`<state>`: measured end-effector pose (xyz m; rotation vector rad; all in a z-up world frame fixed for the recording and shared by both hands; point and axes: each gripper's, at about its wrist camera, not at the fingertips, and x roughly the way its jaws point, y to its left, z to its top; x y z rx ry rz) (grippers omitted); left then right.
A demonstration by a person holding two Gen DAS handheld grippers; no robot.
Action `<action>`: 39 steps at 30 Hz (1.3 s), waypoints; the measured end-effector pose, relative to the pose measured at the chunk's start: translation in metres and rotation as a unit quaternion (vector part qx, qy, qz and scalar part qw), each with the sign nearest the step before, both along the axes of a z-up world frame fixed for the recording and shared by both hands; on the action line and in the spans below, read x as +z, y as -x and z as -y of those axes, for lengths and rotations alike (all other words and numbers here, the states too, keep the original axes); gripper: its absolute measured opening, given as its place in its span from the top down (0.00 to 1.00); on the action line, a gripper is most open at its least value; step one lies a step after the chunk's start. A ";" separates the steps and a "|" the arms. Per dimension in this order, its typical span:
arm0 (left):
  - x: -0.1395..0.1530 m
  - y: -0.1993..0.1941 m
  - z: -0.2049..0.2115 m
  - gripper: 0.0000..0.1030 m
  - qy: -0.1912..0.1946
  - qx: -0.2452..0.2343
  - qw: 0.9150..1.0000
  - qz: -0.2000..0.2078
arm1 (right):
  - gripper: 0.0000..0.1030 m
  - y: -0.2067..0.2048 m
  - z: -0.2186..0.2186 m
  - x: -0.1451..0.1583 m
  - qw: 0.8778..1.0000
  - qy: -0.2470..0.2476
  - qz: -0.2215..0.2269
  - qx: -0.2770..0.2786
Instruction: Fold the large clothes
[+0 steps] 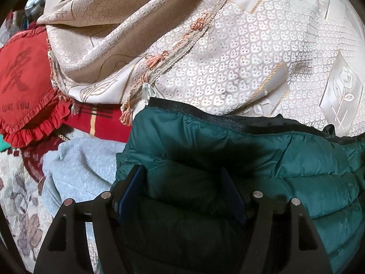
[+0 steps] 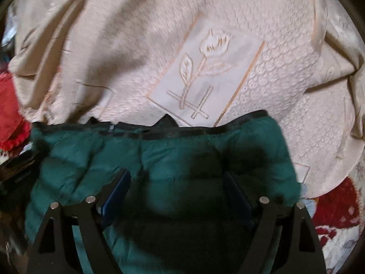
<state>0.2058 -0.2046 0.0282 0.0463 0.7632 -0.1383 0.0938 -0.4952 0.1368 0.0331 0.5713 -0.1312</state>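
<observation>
Jacket, a green quilted puffer with a black elastic hem band, lies spread on a cream embroidered bedspread; both wrist views look along its quilted panels toward that hem. Left gripper: jaws spread wide, blue pads standing either side of a quilted ridge, nothing pinched between them. Right gripper: likewise wide open over the padding near the hem; this view is motion-blurred, so whether its pads rest on the fabric or hover just above it cannot be told. Beside the jacket's left edge sit a grey knit garment, a red striped cloth and a red ruffled cushion; a floral rug shows past the bedspread on the right.

Judged step: taking hold of the jacket for a fold. To do it well, each gripper should probably close on an edge or a seam rather than mid-panel, since slick puffed nylon tends to squirt out of a shallow pinch. Both grips ought to sit level along the same line, so the fold falls straight. Keep the grey knit out of the left jaws, and lift low to avoid dragging the bedspread's tassels.
</observation>
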 end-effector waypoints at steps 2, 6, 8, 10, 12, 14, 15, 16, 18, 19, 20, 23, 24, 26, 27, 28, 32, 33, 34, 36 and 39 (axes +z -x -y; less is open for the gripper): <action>0.000 -0.001 0.001 0.49 -0.002 0.000 1.000 -0.002 | 0.15 0.008 -0.004 0.002 0.999 0.031 0.002 -0.008; -0.002 -0.005 0.004 0.47 -0.011 -0.002 1.000 -0.007 | 0.15 -0.001 0.031 -0.002 0.997 0.035 -0.014 -0.070; -0.004 -0.007 0.007 0.47 -0.019 -0.004 1.000 -0.009 | 0.15 -0.019 0.045 -0.016 0.996 0.018 -0.032 -0.085; -0.004 -0.008 0.009 0.47 -0.025 -0.004 1.000 -0.011 | 0.12 -0.024 0.047 -0.023 0.995 0.026 -0.032 -0.089; -0.004 -0.009 0.008 0.47 -0.025 -0.007 1.000 -0.015 | 0.10 -0.028 0.047 -0.024 0.995 0.032 -0.035 -0.093; -0.001 -0.006 0.006 0.47 -0.026 -0.014 0.999 -0.018 | 0.10 -0.031 0.047 -0.022 0.994 0.028 -0.040 -0.094; 0.001 -0.004 0.004 0.47 -0.026 -0.017 0.999 -0.019 | 0.10 -0.027 0.047 -0.018 0.995 0.025 -0.042 -0.092; 0.002 -0.001 0.002 0.47 -0.025 -0.017 0.999 -0.019 | 0.10 -0.027 0.045 -0.015 0.995 0.025 -0.042 -0.088; 0.006 0.005 -0.003 0.47 -0.017 -0.015 1.000 -0.018 | 0.10 -0.014 0.043 -0.007 0.996 0.022 -0.038 -0.081; 0.008 0.008 -0.005 0.47 -0.013 -0.014 1.000 -0.019 | 0.10 -0.005 0.044 -0.002 0.996 0.019 -0.033 -0.077; 0.009 0.011 -0.008 0.47 -0.010 -0.014 1.000 -0.019 | 0.10 0.003 0.043 0.001 0.997 0.015 -0.029 -0.072; 0.013 0.022 -0.016 0.47 0.000 -0.014 1.000 -0.018 | 0.10 0.024 0.039 0.004 0.998 0.011 -0.022 -0.058; 0.013 0.024 -0.019 0.47 0.003 -0.014 1.000 -0.019 | 0.10 0.032 0.037 0.004 0.998 0.011 -0.020 -0.053; 0.015 0.030 -0.025 0.47 0.013 -0.014 1.000 -0.018 | 0.10 0.037 0.026 0.000 0.999 0.010 -0.017 -0.046; 0.016 0.034 -0.028 0.47 0.015 -0.013 1.000 -0.018 | 0.10 0.038 0.024 -0.001 0.999 0.010 -0.016 -0.043; 0.016 0.038 -0.032 0.47 0.016 -0.012 1.000 -0.017 | 0.10 0.038 0.024 -0.003 0.999 0.011 -0.018 -0.045; 0.018 0.052 -0.039 0.47 0.016 -0.013 1.000 -0.016 | 0.08 0.025 0.031 -0.017 0.995 0.011 -0.044 -0.086; 0.018 0.054 -0.040 0.47 0.014 -0.013 1.000 -0.015 | 0.05 0.019 0.035 -0.022 0.994 0.001 -0.054 -0.093; 0.018 0.057 -0.042 0.47 0.013 -0.013 1.000 -0.016 | 0.04 0.018 0.037 -0.025 0.994 -0.002 -0.056 -0.096; 0.018 0.061 -0.046 0.47 0.017 -0.013 1.000 -0.019 | 0.04 0.017 0.035 -0.024 0.994 0.008 -0.056 -0.098; 0.016 0.070 -0.053 0.47 0.027 -0.015 0.999 -0.024 | 0.04 0.027 0.033 -0.020 0.994 0.004 -0.055 -0.098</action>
